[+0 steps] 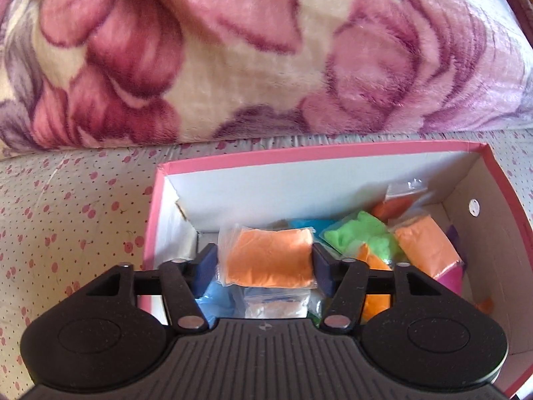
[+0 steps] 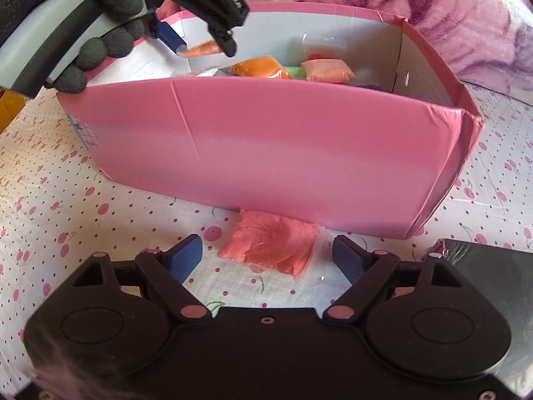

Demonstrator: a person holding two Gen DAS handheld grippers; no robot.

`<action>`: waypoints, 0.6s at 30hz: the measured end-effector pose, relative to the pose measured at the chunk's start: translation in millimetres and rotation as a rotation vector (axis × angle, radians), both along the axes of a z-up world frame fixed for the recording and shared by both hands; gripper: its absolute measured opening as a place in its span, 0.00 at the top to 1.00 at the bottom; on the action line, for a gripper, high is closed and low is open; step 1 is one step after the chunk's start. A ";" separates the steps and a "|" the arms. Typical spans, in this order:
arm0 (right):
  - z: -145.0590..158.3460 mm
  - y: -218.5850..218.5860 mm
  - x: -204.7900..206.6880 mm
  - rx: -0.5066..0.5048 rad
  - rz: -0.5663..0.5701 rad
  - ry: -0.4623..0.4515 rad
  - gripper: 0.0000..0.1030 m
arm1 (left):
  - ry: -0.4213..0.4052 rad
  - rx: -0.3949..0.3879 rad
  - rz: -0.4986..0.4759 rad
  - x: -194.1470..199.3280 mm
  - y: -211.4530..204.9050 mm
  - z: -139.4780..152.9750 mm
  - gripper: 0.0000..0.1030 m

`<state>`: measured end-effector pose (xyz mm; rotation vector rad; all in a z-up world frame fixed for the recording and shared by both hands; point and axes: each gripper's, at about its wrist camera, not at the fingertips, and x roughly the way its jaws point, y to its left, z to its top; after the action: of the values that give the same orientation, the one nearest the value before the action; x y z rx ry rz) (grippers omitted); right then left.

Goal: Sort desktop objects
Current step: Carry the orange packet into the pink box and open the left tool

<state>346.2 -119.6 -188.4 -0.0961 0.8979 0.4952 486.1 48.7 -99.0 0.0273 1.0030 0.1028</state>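
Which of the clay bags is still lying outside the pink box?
The salmon-pink bag, on the cherry-print cloth against the pink box; the others lie inside.

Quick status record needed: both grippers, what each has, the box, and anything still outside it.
left gripper: shut on orange clay bag, held over the box interior
right gripper: open, low over the sheet, holds nothing
pink box: open top, holds several coloured clay bags
salmon clay bag: on the cherry-print sheet, against the box's outer wall, between the right fingers
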 end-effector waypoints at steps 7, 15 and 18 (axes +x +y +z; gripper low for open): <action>0.7 -0.7 -1.0 0.014 -0.003 -0.004 0.17 | -0.021 0.013 -0.028 -7.1 -5.8 8.6 0.33; 1.3 -6.4 0.8 0.040 -0.018 0.004 0.17 | -0.149 -0.039 -0.068 -52.8 1.9 46.4 0.33; 2.9 -9.7 2.5 0.066 -0.032 0.006 0.17 | -0.225 -0.086 -0.109 -103.8 5.9 65.1 0.33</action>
<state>348.6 -129.3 -185.5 -0.0201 0.8872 0.4953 382.3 54.6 -33.9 -0.0084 0.7783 -0.0371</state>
